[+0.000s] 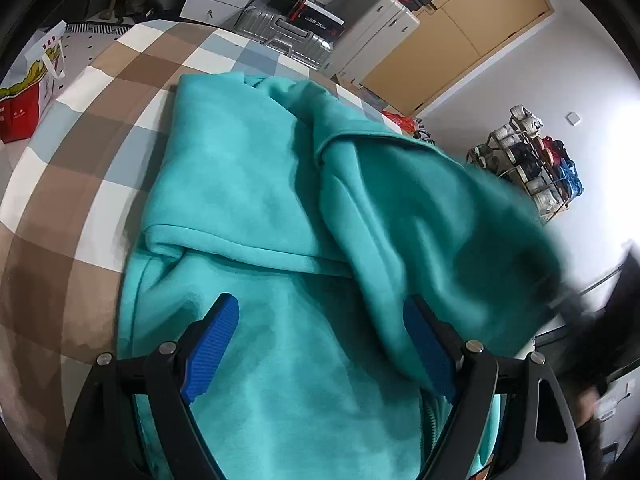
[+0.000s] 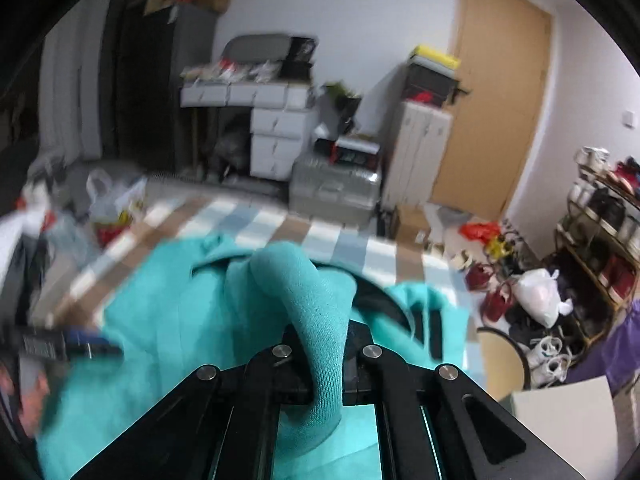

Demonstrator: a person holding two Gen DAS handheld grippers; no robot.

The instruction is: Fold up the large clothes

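The right gripper [image 2: 320,360] pinches the teal hoodie's [image 1: 248,184] ribbed cuff [image 2: 316,312]; the left gripper [image 1: 320,344] hovers spread. A hard tug could drag the fold off the checked bedspread's [image 1: 80,184] edge.

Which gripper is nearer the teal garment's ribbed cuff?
Right. The right gripper is shut on the ribbed cuff; the left gripper hovers open above the teal garment's body.

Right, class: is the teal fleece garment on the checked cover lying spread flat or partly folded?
Partly folded. The teal fleece garment has one flap doubled across its body, and the right tool pinches a raised fold above the checked cover.
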